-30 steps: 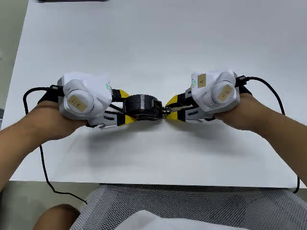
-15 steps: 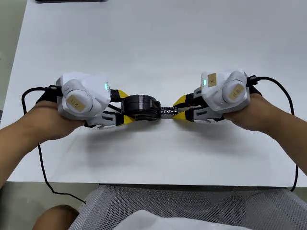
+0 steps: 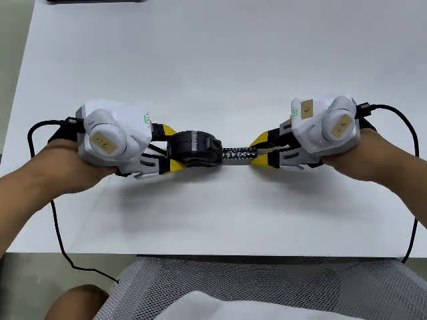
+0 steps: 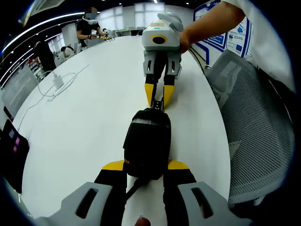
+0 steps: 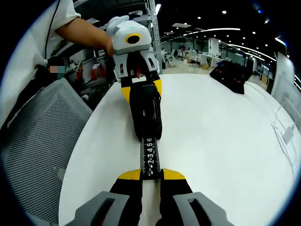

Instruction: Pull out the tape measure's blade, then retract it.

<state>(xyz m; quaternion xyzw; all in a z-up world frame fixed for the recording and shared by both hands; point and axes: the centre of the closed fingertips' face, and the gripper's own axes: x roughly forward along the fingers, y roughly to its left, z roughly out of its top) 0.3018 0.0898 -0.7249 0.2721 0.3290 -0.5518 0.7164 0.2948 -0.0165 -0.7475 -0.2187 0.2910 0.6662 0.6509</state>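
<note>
White workbench [image 3: 220,60], bare and matte, seen from above by the person working at it; a grey mesh chair [image 3: 253,287] back shows at the near edge. Two forearms reach in from either side, each hand wrapped around a white hand-held gripper with black jaws and yellow tips.

On the left, the left gripper [image 3: 173,148] has its jaws closed against the sides of a black tape measure [image 3: 195,148], whose case lies low over the table surface near the middle. In the left gripper view the case [image 4: 147,141] sits squarely between the two yellow tips [image 4: 146,165], which press on its flanks.

On the right, the right gripper [image 3: 260,152] faces the case head-on. Its jaws are nearly together, pinching the free end of the blade [image 3: 235,154] – a short dark strip stretched straight between the case and the yellow tips. The right gripper view shows this closely: white numerals 2 to 6 run along the blade [image 5: 150,153], which ends between the jaw tips [image 5: 151,176].

A thin black cable [image 3: 57,220] trails from the left gripper off the table's near edge.
</note>
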